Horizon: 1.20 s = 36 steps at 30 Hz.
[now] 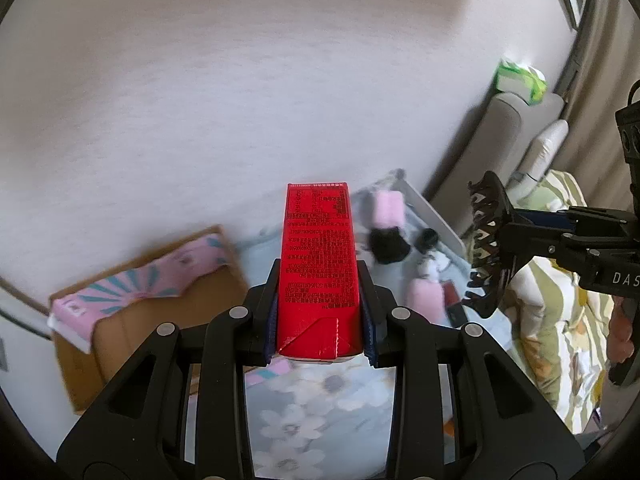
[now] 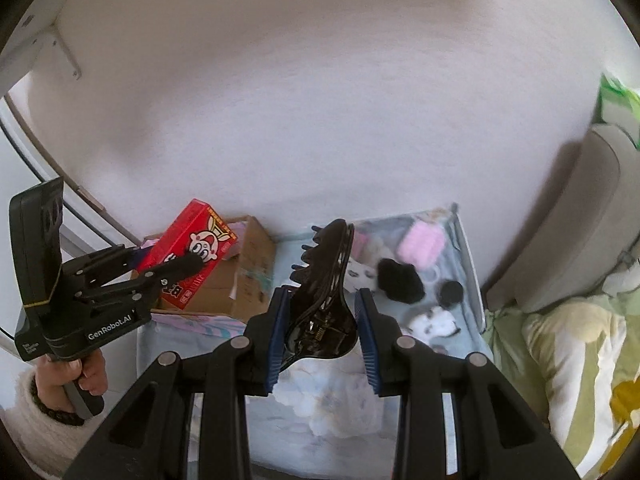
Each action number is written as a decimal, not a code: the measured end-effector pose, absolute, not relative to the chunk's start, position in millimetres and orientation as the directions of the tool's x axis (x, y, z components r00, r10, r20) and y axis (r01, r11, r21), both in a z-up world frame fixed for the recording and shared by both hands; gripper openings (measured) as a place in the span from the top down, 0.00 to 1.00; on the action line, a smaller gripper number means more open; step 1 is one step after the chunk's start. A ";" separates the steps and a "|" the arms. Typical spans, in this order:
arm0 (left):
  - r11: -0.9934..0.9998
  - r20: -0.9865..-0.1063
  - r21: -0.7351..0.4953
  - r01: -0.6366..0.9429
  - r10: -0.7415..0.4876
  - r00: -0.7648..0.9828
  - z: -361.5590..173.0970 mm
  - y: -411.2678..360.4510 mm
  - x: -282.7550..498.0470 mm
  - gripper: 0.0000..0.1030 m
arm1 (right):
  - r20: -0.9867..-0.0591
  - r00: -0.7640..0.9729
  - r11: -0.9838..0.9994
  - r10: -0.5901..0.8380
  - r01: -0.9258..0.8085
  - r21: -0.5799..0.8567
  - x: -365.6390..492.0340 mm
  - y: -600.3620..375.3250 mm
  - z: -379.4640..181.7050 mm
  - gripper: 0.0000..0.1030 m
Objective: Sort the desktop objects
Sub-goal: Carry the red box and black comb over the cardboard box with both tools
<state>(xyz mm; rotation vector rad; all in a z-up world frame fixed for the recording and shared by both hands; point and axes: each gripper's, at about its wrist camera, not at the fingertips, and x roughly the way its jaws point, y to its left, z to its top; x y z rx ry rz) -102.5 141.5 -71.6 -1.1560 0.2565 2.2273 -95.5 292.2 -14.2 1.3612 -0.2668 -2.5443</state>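
Note:
My left gripper [image 1: 320, 312] is shut on a red drink carton [image 1: 319, 264], held lengthwise in the air above the floral cloth. From the right wrist the same red carton [image 2: 192, 252], with a cartoon face on it, hangs over the cardboard box [image 2: 240, 280], in the left gripper [image 2: 188, 266]. My right gripper [image 2: 324, 328] is shut on a large black claw hair clip [image 2: 324, 280], teeth pointing up and left. The left wrist view shows that clip [image 1: 490, 240] in the right gripper [image 1: 516, 236] at the right edge.
A cardboard box [image 1: 160, 320] with a pink patterned pack [image 1: 140, 284] lies at left. A white tray [image 2: 466, 252] holds pink, black and white fluffy items [image 2: 400, 276]. A grey sofa [image 2: 560, 220] and green patterned bedding [image 2: 568, 360] lie at right. A person's hand [image 2: 80, 372] grips the left tool.

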 end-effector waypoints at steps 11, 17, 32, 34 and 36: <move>-0.873 -0.799 -0.088 -0.480 0.350 -0.490 -70.3 55.3 -132.0 0.72 | -0.798 -0.505 -0.943 -0.328 0.225 0.245 -126.6 216.0 -2.9 0.70; -0.916 -0.805 -0.087 -0.393 0.297 -0.514 -78.4 1.5 -145.1 0.72 | -0.812 -0.463 -0.927 -0.355 0.285 0.242 -141.8 173.2 -13.6 0.70; -0.977 -0.856 -0.131 -0.166 0.197 -0.479 -139.8 -94.0 -165.4 0.72 | -0.868 -0.305 -0.869 -0.391 0.432 0.240 -185.4 56.4 -69.8 0.70; -0.975 -0.859 -0.154 -0.159 0.211 -0.466 -147.5 -96.5 -167.8 0.72 | -0.879 -0.283 -0.867 -0.383 0.438 0.237 -190.0 47.3 -81.1 0.70; -0.975 -0.865 -0.157 -0.155 0.211 -0.456 -154.5 -97.8 -171.6 0.72 | -0.891 -0.262 -0.870 -0.371 0.432 0.236 -194.1 40.4 -90.2 0.70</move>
